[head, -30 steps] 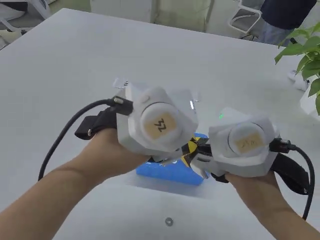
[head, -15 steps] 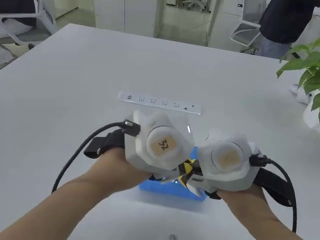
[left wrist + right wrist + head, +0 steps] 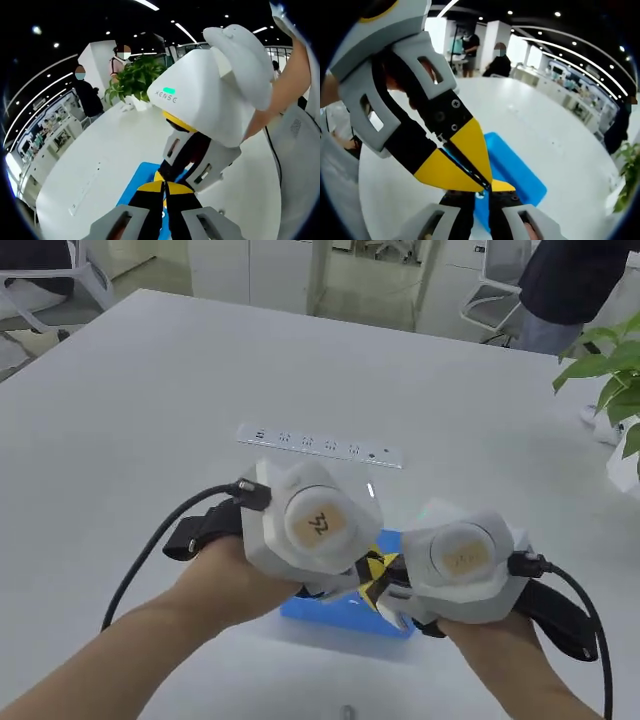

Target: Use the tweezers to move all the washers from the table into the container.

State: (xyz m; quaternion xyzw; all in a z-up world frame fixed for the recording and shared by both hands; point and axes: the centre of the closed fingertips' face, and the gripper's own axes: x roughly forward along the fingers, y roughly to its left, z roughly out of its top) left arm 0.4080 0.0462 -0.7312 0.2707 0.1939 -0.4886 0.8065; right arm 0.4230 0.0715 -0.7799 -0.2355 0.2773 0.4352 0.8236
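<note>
My two grippers meet tip to tip just above the blue container (image 3: 335,612). Thin black tweezers (image 3: 465,167) run between the yellow-tipped jaws of my left gripper (image 3: 481,181), which is shut on them. The tweezers' end reaches down into the narrow gap of my right gripper (image 3: 481,199), whose jaws stand close together on it. Seen from the head, the left gripper (image 3: 370,568) and the right gripper (image 3: 388,588) touch over the container's right half. One small washer (image 3: 347,710) lies on the table near the front edge. The left gripper view has its own jaws (image 3: 165,189) shut above the container (image 3: 142,176).
A white power strip (image 3: 320,446) lies on the table behind the grippers. A green plant (image 3: 612,350) stands at the right edge. Black cables trail from both grippers. Office chairs and people stand beyond the table.
The camera has tilted up, bringing the power strip into the picture. Both grippers have stayed pressed together above the blue container, with hardly any shift.
</note>
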